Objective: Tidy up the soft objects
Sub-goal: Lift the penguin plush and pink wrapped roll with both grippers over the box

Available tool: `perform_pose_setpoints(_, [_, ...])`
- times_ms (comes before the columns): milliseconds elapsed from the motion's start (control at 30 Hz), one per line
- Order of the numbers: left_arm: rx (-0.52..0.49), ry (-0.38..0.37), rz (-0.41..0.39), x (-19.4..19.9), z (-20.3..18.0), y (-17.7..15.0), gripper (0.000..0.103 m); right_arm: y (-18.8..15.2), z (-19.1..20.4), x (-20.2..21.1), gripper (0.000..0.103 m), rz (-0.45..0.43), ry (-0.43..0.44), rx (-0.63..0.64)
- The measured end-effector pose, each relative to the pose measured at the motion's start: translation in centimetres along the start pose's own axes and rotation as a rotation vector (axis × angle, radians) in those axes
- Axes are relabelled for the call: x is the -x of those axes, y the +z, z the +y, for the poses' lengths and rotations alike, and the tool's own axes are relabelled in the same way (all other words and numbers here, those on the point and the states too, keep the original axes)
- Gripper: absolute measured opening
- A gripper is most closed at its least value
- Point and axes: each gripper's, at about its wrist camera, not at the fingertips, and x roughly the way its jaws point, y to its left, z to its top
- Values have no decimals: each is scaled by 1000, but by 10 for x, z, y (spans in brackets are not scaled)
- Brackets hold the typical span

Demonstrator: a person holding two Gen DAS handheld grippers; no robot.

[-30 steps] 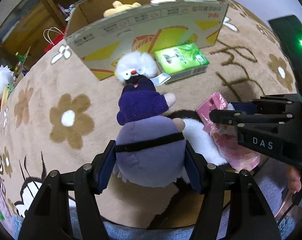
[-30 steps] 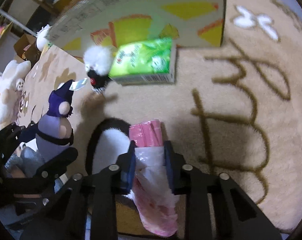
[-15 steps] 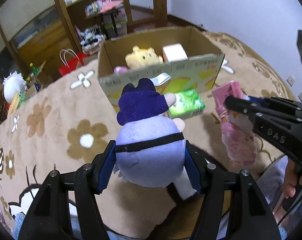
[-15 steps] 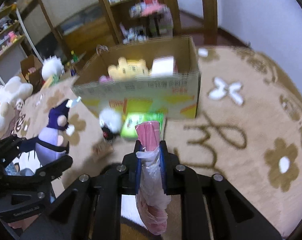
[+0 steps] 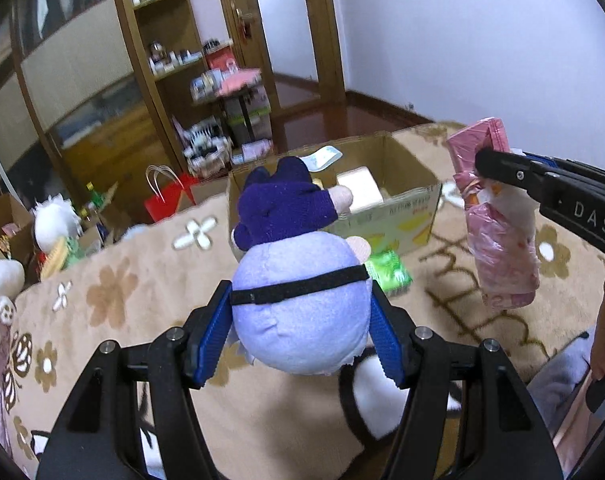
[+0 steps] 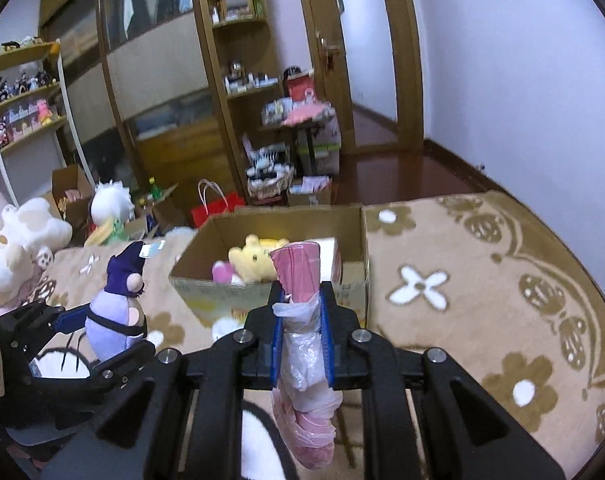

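Note:
My left gripper [image 5: 302, 328] is shut on a lilac plush doll [image 5: 302, 300] with a dark purple hood, held off the rug; the doll [image 6: 116, 316] also shows at the left of the right wrist view. My right gripper [image 6: 301, 336] is shut on a pink bundle in a clear plastic bag [image 6: 302, 360], which hangs below the jaws; this bundle [image 5: 498, 240] appears at the right of the left wrist view. Ahead stands an open cardboard box [image 6: 354, 240] with a yellow plush [image 6: 252, 260], a pink item and a white pack inside; the box [image 5: 414, 176] lies beyond the doll.
A beige flowered rug [image 6: 462, 288] covers the floor. A green tissue pack [image 5: 388, 274] lies in front of the box. White plush toys [image 6: 26, 236] and a red bag [image 6: 218, 208] sit at the left. Wooden shelves and a door stand behind.
Both grippers rose and tilted up, lifting the lilac doll and the pink bundle off the rug. The box interior and the room behind came into view.

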Motion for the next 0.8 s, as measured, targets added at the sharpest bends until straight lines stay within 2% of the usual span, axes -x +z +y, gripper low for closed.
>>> perform_pose_setpoints(233, [29,65,-103,10,10,18,63,20,0,14,17,-97,-5,3])
perform_pose_setpoints(567, [79,158,-250,15,25,53,63,44,-1,14,17,-149,-10,18])
perform_pose_setpoints(800, [85,163,-272,3,32,74,63,57,-4,8,17,-177,-24,27])
